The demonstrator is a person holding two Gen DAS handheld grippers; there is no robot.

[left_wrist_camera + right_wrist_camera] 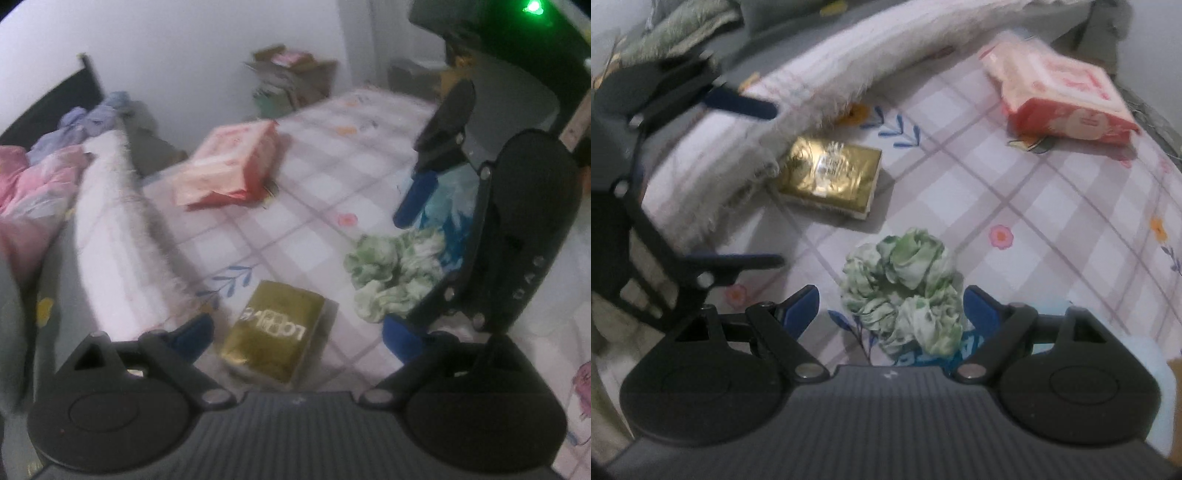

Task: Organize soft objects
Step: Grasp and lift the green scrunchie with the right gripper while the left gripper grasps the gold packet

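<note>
Left gripper (299,336): fingers spread above gold foil-wrapped pack (275,334).
Right gripper (402,266): open beside crumpled green-and-white cloth (395,271).
Bed: checked sheet (314,192).

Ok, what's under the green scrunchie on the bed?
The green scrunchie lies mostly on the checked bedsheet. Its near edge overlaps something blue and white, largely hidden by the scrunchie and the right gripper, so I can't identify it.

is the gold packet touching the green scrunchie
Apart: the right wrist view shows bare checked sheet between the gold packet and the green scrunchie.
</note>
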